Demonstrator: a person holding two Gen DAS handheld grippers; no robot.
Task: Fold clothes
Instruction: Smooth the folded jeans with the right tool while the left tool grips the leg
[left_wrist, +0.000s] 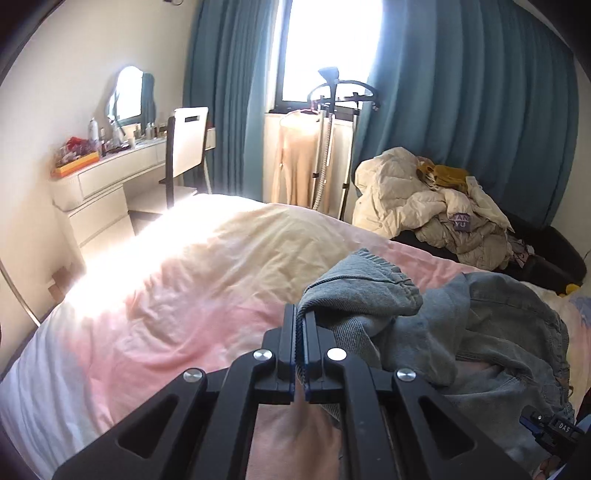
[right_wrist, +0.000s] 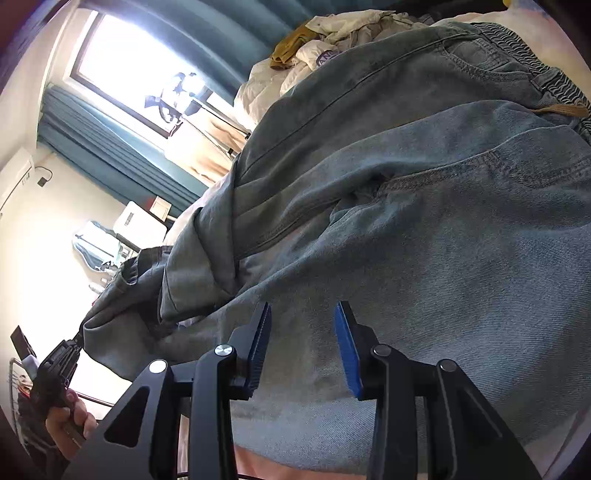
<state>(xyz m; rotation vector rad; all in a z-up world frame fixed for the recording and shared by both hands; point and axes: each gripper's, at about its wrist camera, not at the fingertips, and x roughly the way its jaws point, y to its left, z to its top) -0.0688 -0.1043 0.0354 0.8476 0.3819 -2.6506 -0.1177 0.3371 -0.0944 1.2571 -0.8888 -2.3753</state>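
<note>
A bedroom with teal curtains holds a bed under pink and cream bedding, sun glare washing out its far left edge. Jeans lie crumpled toward the bed's right side, partly cut off. The left gripper pinches the hem; the right gripper hovers spread just over the denim.

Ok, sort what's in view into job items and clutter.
Job: jeans, held by left gripper; right gripper, open over them.
Clutter: coat pile, chair, dresser, garment steamer, curtains.
</note>
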